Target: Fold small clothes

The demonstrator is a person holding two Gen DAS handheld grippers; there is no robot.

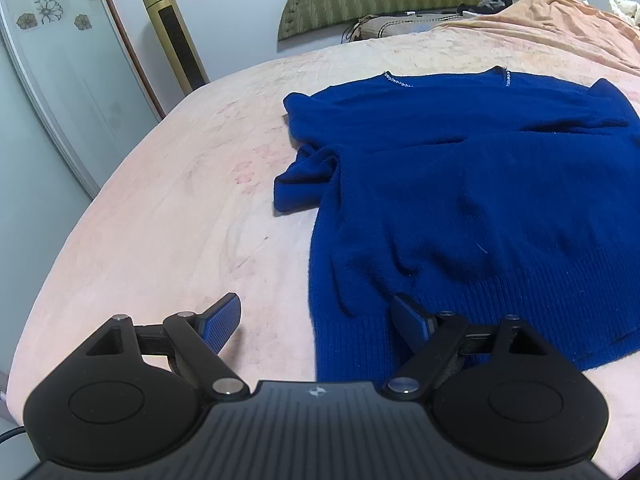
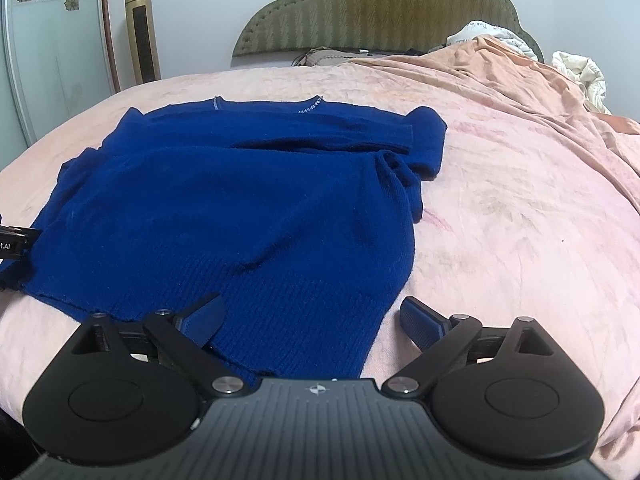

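Observation:
A royal-blue knit sweater lies flat on the pink bed, neckline away from me, both sleeves folded in across the chest. My left gripper is open over the hem's left corner, one finger above the bedsheet, the other above the ribbed hem. In the right wrist view the sweater fills the middle left. My right gripper is open over the hem's right corner, its left finger above the ribbing, its right finger above the sheet. Part of the left gripper shows at the left edge.
A gold tower fan and a glass wardrobe door stand left of the bed. An olive padded headboard is at the back. A rumpled peach blanket and white bedding lie at the far right.

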